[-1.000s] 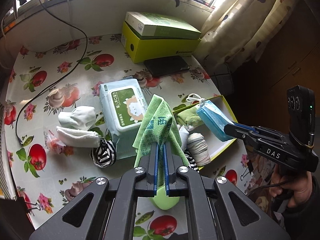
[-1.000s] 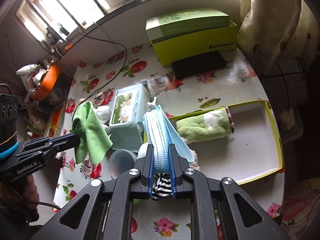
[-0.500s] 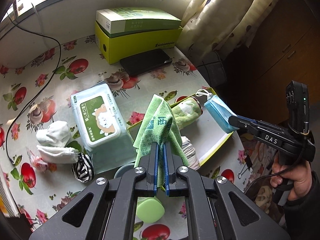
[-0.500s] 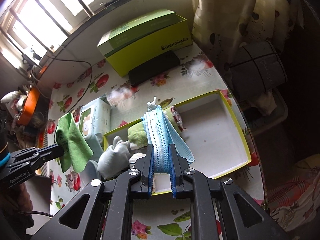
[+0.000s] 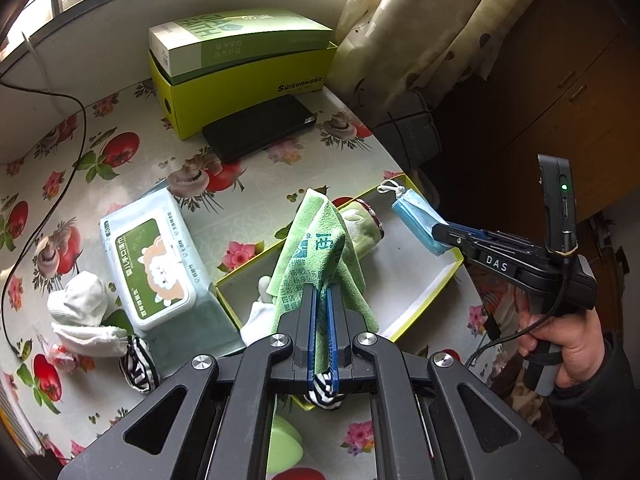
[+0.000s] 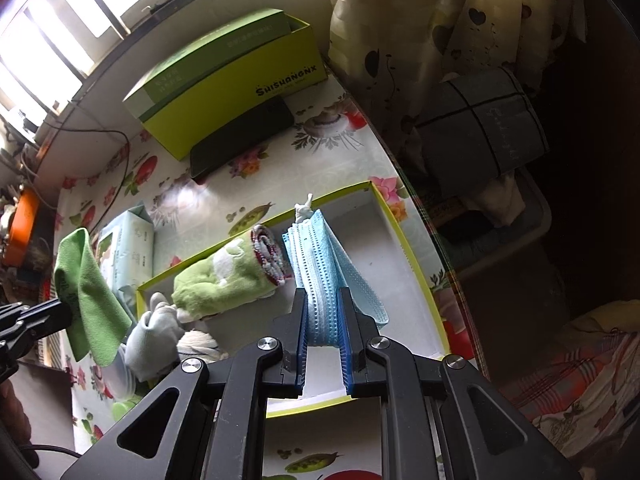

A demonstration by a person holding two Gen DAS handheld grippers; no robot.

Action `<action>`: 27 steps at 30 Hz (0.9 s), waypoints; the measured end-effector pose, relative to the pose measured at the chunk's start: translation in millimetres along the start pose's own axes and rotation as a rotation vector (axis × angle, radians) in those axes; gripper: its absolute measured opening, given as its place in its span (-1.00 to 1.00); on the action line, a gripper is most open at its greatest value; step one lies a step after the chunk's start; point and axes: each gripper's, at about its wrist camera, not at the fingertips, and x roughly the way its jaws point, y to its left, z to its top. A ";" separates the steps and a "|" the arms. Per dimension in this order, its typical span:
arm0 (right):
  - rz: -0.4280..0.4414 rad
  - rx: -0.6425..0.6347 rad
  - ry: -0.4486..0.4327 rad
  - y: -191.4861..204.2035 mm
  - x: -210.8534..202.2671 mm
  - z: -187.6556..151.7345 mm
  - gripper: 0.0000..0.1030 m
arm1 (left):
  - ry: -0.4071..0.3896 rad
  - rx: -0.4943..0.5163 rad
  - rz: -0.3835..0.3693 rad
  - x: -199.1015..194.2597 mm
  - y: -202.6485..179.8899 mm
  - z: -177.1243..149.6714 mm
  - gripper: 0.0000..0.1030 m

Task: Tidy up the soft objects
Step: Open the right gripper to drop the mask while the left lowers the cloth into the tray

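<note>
Step in hand: both loads are carried over the yellow-rimmed tray (image 6: 404,236) on the bench (image 5: 132,128), I judge for dropping in.
Left gripper (image 5: 323,312): clamped on the green cloth (image 5: 320,248), hanging above the tray's near end.
Right gripper (image 6: 323,320): clamped on the blue face masks (image 6: 320,264), above the tray's bare white floor, beside the rolled green towel (image 6: 224,276).
Next move: probably lower, then part the fingers over free floor.
Hard to see: whether the masks touch the tray; striped sock (image 5: 138,364) partly hidden.
</note>
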 end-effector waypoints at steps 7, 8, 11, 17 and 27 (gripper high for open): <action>-0.094 -0.060 0.006 -10.7 18.4 5.1 -0.75 | 0.024 0.028 -0.011 12.5 -13.8 5.5 -0.90; -0.109 -0.070 0.012 -11.7 21.8 5.1 -0.74 | 0.028 0.031 -0.013 14.2 -14.9 5.8 -0.90; -0.080 -0.064 0.044 -15.4 30.8 2.6 -0.70 | 0.041 0.036 -0.020 19.5 -18.8 6.8 -0.90; -0.051 -0.052 0.033 -13.9 21.8 -5.2 -0.40 | 0.067 0.050 -0.038 32.4 -28.8 9.7 -0.90; -0.014 0.015 0.003 -17.6 -8.9 -25.2 -0.38 | 0.132 0.092 -0.075 65.8 -47.8 12.6 -0.90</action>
